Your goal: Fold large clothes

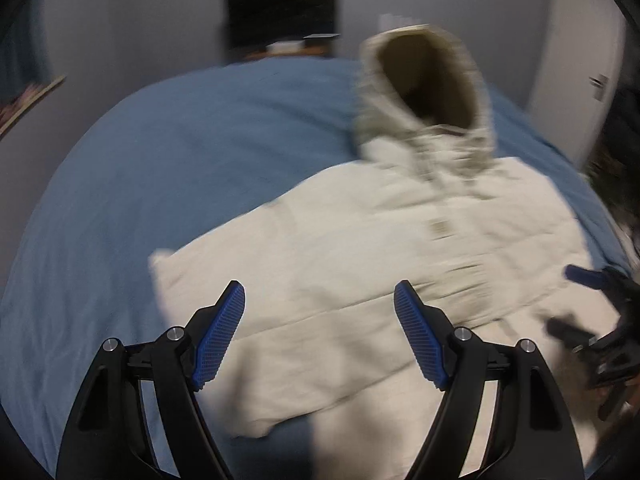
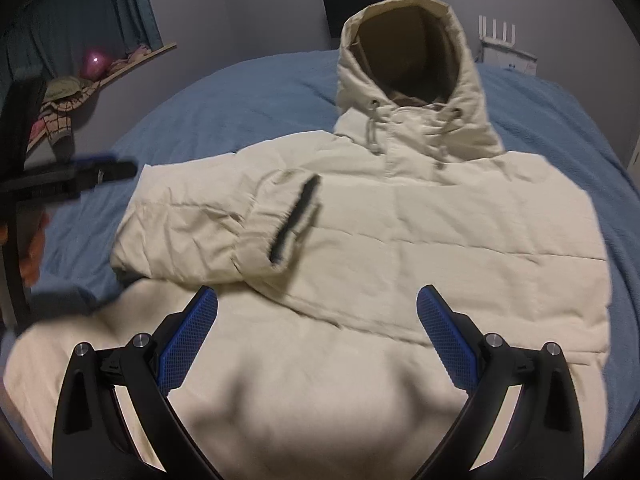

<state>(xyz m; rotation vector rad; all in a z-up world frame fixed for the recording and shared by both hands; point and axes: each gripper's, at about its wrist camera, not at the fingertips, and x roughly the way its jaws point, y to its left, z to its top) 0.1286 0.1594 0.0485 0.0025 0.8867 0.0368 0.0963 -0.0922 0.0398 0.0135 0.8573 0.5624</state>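
Observation:
A cream hooded jacket (image 2: 420,240) lies front-up on a blue bed (image 2: 240,92), hood (image 2: 412,64) toward the far wall. One sleeve (image 2: 208,220) is folded across the chest, its dark-edged cuff lying on the front. It also shows in the left wrist view (image 1: 380,248), blurred. My left gripper (image 1: 320,296) is open and empty, above the jacket's left edge. My right gripper (image 2: 318,298) is open and empty, above the jacket's lower front. The left gripper (image 2: 96,174) shows at the left of the right wrist view; the right gripper (image 1: 588,300) shows at the right of the left wrist view.
A dark screen (image 2: 376,4) hangs on the far wall. A shelf (image 2: 120,64) with clothes and a pink ball (image 2: 94,62) is at the left. A white router (image 2: 504,48) stands behind the bed at the right. A white door (image 1: 576,60) is at the right.

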